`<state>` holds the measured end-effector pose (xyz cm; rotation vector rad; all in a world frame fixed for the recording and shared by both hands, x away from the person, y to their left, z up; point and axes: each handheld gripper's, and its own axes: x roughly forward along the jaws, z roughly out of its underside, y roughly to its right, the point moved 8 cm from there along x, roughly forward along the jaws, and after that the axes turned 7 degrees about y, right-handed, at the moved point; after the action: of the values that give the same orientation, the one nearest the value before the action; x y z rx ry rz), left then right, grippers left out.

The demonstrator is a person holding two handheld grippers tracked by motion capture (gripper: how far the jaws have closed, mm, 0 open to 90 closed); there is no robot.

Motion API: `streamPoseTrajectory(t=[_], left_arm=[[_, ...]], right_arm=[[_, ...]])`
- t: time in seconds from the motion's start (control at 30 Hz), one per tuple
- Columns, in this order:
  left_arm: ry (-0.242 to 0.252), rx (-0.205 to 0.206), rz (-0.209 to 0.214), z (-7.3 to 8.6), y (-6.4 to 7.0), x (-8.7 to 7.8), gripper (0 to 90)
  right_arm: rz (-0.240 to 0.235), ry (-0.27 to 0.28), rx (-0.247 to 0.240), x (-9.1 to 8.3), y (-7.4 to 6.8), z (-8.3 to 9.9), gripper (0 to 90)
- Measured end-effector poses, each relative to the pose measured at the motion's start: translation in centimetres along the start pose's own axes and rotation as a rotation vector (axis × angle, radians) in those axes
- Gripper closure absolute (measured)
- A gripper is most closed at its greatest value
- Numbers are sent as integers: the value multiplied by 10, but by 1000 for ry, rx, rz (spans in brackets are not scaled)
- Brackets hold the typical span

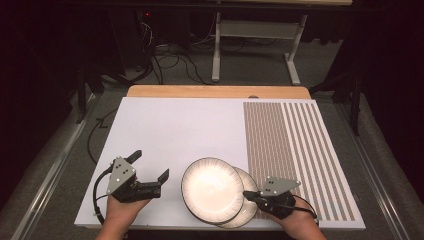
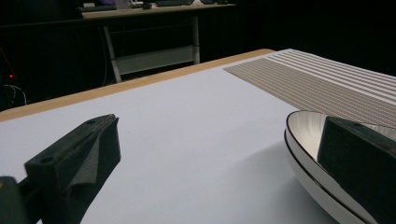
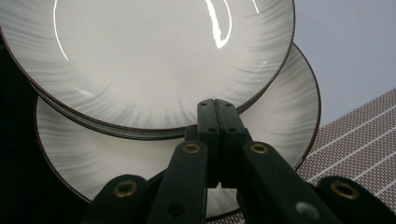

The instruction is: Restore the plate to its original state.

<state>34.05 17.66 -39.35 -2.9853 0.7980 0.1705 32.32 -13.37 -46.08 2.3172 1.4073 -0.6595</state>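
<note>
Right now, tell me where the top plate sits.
In the high view the top plate lies near the table's front edge, overlapping the lower plate, between the open left hand-held gripper and the right hand-held gripper.

Two plates sit overlapped, an upper plate [image 1: 211,189] over a lower plate [image 1: 248,210]; two tongs are present, the left tongs [image 1: 151,164] and the right tongs [image 1: 247,194]; one tabletop [image 1: 170,125] carries one striped mat [image 1: 295,145].

lower plate [image 1: 248,206] mostly hidden under upper plate [image 1: 212,190]
</note>
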Motion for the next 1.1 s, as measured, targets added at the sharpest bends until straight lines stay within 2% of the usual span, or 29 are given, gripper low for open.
streamPoseTrajectory(t=[0.4,1.1], left_arm=[[-4,-12,-19,1,-8,-1,2],[0,-24,-19,2,-11,-1,8]], right_arm=[[2,2,1,-1,1,0,900],[-2,3,0,-2,1,0,900]])
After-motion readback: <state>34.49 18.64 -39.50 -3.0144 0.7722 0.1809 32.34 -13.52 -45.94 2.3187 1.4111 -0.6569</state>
